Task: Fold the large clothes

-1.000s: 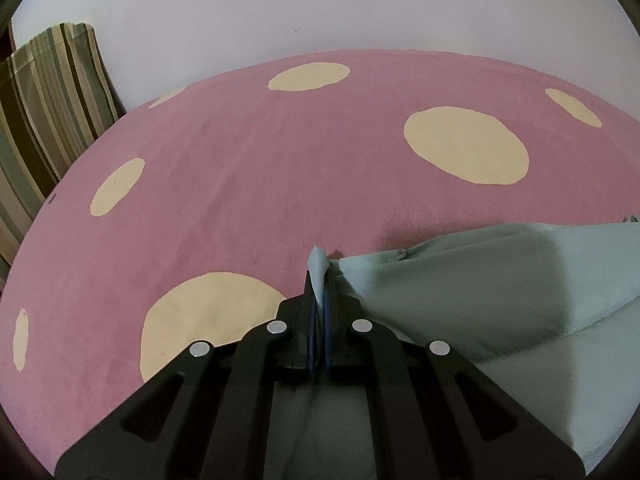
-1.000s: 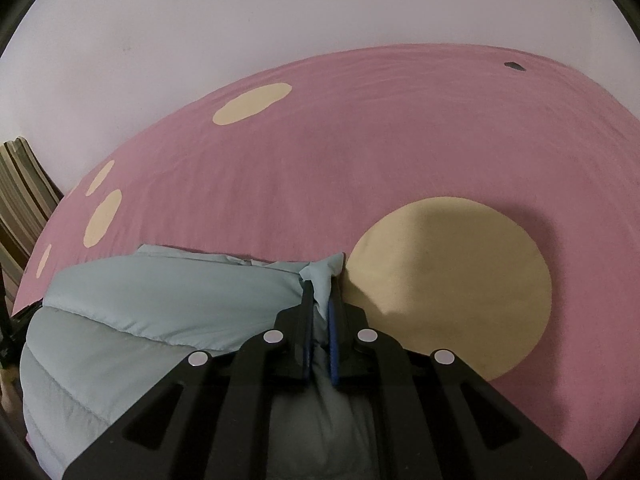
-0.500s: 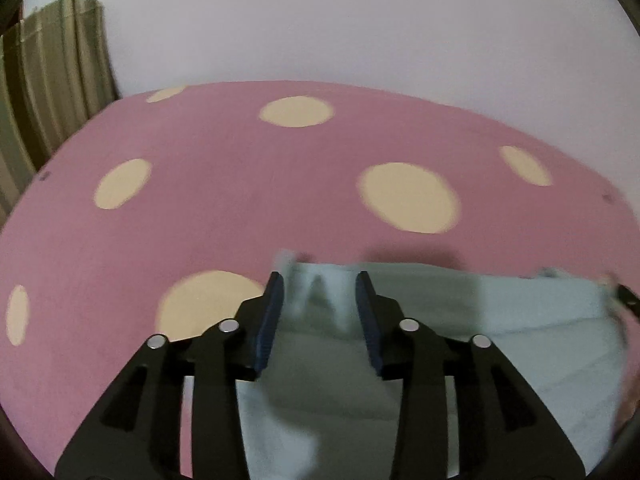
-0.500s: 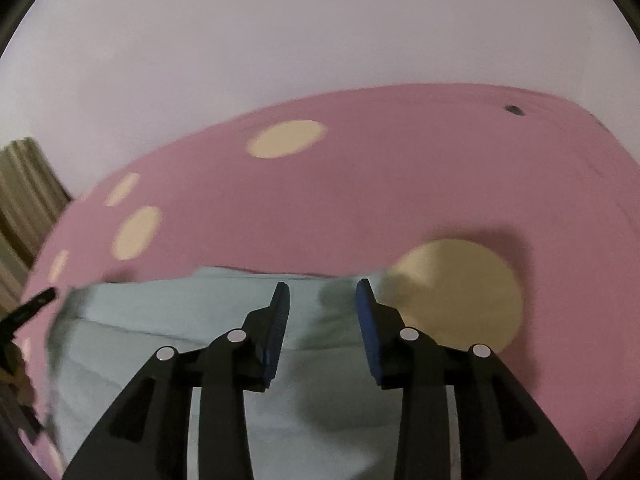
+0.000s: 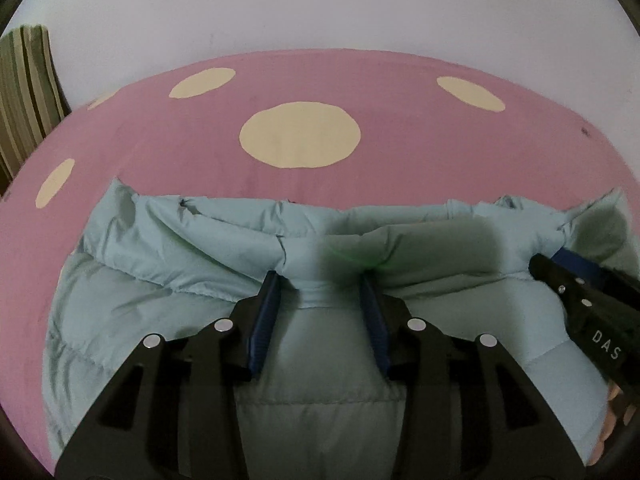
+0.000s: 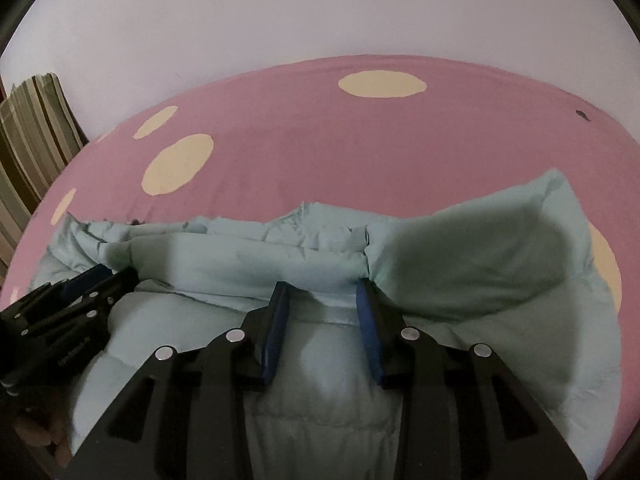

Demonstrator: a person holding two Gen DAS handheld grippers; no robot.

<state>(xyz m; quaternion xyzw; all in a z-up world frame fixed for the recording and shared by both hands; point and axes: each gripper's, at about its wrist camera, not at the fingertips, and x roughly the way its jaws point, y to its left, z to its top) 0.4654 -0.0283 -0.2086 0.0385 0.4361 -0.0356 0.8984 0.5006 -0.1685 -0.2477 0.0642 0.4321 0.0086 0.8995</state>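
Lying across the near part of a pink bedspread (image 5: pixel 400 152) with cream dots, a pale blue puffy jacket (image 5: pixel 168 280), quilted, its folded-over upper edge bunched in a ridge running side to side, well short of the bedspread's far edge. Left gripper (image 5: pixel 320 308) released, blue-padded fingers (image 5: pixel 266 312) spread wide over the jacket's middle, nothing between them but a small fold of fabric lying loose below. Right gripper (image 6: pixel 322 312) likewise released, blue pads apart, poised over the same ridge nearer the jacket's right end, where a puffed flap rises toward the bedspread's right edge. Each gripper visible in the other's view: right one at the right border of the left wrist view (image 5: pixel 576 292), left one at the lower left of the right wrist view (image 6: pixel 80 292), both just above the fabric; contact with it not clear. Beyond the bedspread's far edge, a plain white wall (image 6: pixel 320 12); at its far left corner, a striped cushion (image 5: pixel 24 92) leaning upright.
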